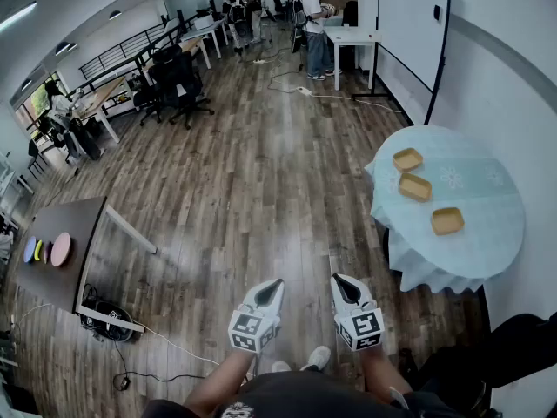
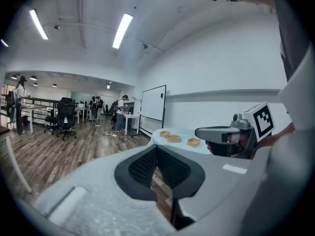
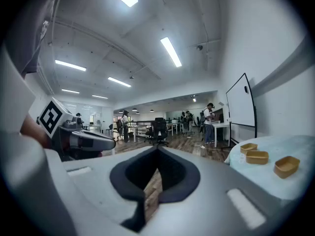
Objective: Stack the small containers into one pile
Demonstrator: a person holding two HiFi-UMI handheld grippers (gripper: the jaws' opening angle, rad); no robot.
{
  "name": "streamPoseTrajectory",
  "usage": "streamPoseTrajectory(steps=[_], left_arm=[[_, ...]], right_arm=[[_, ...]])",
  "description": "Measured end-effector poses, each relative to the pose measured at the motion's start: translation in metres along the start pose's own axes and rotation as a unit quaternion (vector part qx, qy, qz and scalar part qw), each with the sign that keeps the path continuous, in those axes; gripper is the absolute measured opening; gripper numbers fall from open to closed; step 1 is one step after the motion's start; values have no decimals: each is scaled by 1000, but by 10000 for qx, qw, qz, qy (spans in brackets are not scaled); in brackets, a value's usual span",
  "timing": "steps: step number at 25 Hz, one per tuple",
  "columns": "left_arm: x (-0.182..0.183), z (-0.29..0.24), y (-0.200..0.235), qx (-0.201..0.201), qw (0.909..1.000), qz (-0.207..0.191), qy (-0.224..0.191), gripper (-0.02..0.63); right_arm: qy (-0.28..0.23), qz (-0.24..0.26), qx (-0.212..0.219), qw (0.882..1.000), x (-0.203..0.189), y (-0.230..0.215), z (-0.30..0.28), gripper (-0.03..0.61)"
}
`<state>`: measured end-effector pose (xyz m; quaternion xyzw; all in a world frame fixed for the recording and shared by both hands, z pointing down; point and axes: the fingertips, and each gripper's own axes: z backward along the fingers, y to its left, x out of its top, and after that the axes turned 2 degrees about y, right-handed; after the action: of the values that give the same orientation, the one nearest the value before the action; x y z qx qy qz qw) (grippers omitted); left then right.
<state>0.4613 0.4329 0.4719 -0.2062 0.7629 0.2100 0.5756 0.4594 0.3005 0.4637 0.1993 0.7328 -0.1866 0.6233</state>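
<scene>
Both near tools, my left tool (image 1: 271, 286) and right tool (image 1: 342, 282), are pressed together, empty. I'd approach the counter (image 1: 487, 194) at far right, spread one, and lift the nearest of three small containers (image 1: 447, 220) level onto its neighbour.

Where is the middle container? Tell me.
Head view, right side: the middle container sits on the round table, between the far container and the near container.
</scene>
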Motion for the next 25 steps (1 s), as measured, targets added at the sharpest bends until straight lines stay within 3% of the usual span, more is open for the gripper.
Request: streamPoseTrajectory(steps=[11,25], left_arm=[[0,37,11,73,9999,-42,-127,-5],[0,2,28,117,9997,-175,-129,-5]], right_arm=[[-51,214,104,9997,16,43,2,2],[17,-118,-174,9998,16,-1,-20,2]])
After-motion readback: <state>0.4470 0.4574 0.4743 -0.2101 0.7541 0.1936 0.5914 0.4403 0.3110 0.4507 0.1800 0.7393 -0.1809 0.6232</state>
